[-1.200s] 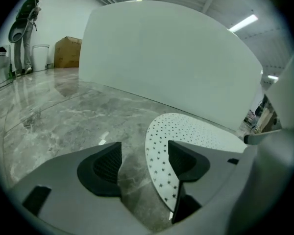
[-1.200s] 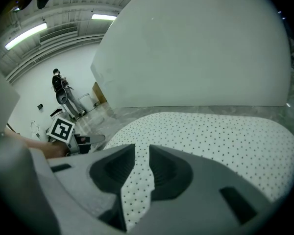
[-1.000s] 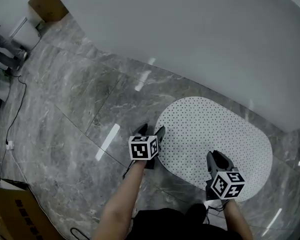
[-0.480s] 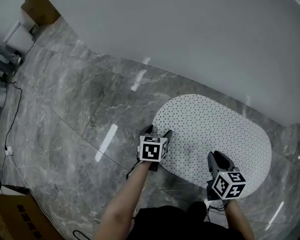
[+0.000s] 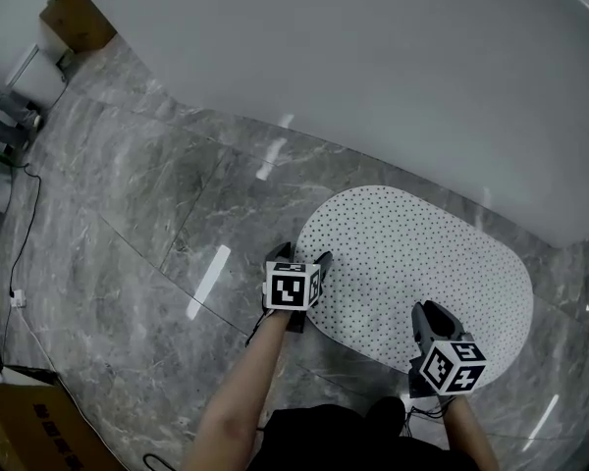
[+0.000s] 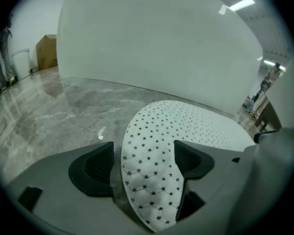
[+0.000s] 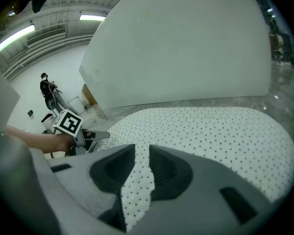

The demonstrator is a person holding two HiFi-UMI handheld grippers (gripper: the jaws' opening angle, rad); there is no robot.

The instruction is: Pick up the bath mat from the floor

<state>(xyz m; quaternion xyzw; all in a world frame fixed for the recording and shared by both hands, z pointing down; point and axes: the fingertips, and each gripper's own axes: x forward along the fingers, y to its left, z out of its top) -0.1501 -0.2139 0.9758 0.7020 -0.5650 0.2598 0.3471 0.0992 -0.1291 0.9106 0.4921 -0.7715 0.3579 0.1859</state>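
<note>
A white oval bath mat (image 5: 412, 263) with small dark dots lies on the grey marble floor below a white curved wall. My left gripper (image 5: 299, 258) is at the mat's left edge. Its jaws are opening, and a raised fold of the mat (image 6: 152, 170) stands between them with a gap on the left side. My right gripper (image 5: 430, 312) sits at the mat's near edge. It is shut narrowly on a pinched ridge of the mat (image 7: 134, 190). The right gripper view also shows the left gripper (image 7: 81, 133) at the far side of the mat.
A large white curved wall (image 5: 373, 67) rises just behind the mat. A cardboard box (image 5: 74, 13) stands at the far left and another box (image 5: 20, 425) at the near left. A black cable (image 5: 25, 214) runs across the floor at the left.
The left gripper has shifted a little to the right onto the mat's edge and its jaws have spread wider. The right gripper has stayed in place, still closed on the mat.
</note>
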